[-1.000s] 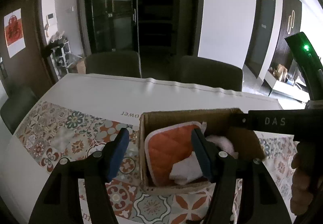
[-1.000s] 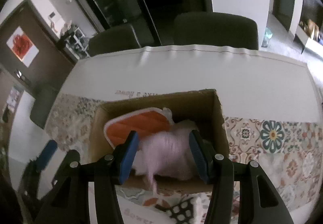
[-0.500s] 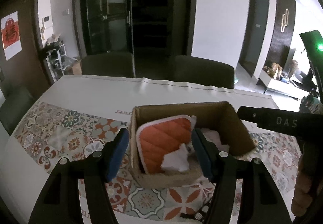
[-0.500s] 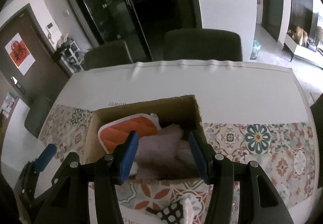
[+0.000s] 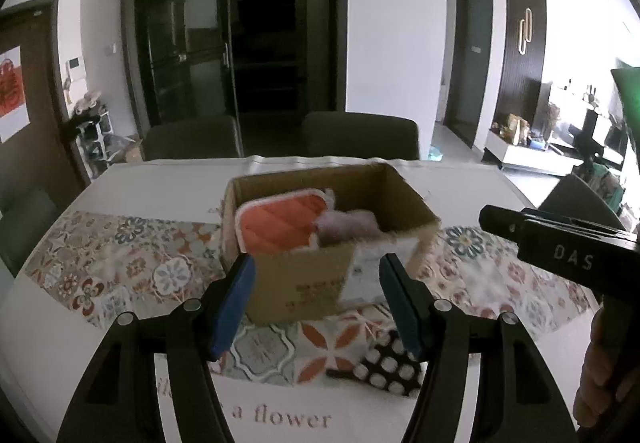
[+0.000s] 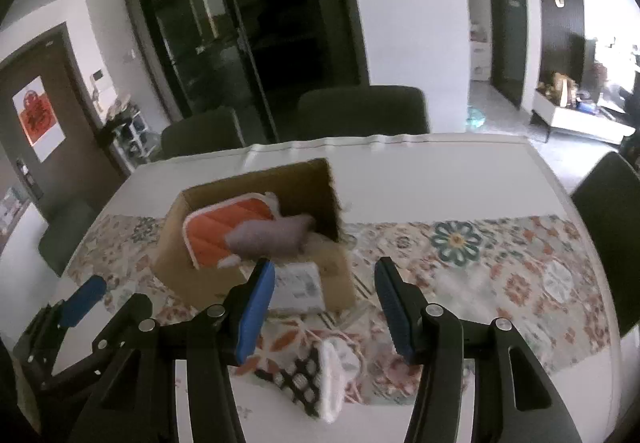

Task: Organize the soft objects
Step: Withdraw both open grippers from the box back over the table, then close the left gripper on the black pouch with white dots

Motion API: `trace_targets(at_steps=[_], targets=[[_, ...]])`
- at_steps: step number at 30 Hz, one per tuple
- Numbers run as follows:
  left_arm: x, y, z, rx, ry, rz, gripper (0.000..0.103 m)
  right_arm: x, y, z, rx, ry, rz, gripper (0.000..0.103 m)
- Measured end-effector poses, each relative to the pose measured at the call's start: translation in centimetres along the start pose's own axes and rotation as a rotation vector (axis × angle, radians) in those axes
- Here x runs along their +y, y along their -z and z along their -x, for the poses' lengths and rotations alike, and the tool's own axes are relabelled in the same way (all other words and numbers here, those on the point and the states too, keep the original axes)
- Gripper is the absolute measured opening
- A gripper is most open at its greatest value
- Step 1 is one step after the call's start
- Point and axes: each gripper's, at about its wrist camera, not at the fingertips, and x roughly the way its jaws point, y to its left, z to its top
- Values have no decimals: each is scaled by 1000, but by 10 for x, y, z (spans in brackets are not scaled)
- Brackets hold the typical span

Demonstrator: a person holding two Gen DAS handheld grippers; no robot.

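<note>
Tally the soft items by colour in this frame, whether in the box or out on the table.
Orange quilted pot holder, in the brown cardboard box: 1
Mauve fuzzy cloth, in the box: 1
Black fabric piece with white dots, on the patterned tablecloth: 1
Total: 3; anything deeper in the box is hidden.

- The left wrist view looks forward and slightly down along its two fingers (image 5: 236, 303), the cardboard box (image 5: 304, 283) near, just beyond the tips
- The right wrist view faces the same way from further right; the box (image 6: 200, 279) lies beyond its left finger
- Both share the box and the patterned table runner (image 5: 120, 259)
</note>
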Motion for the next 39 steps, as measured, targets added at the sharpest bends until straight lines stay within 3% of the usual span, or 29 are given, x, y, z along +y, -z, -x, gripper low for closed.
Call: trace_targets(at_steps=[11, 17, 24, 39], targets=[[-31, 62, 15, 58, 50, -21, 64, -25, 74, 34, -36, 73, -9, 54], [-48, 102, 5, 119, 86, -25, 64, -43, 117, 23, 42, 63, -25, 54], [-66, 137, -3, 136, 112, -65, 64, -67, 157, 8, 107, 90, -49, 54], [-90, 144, -57, 217, 131, -70, 65, -91, 160, -47, 224, 54, 1, 54]])
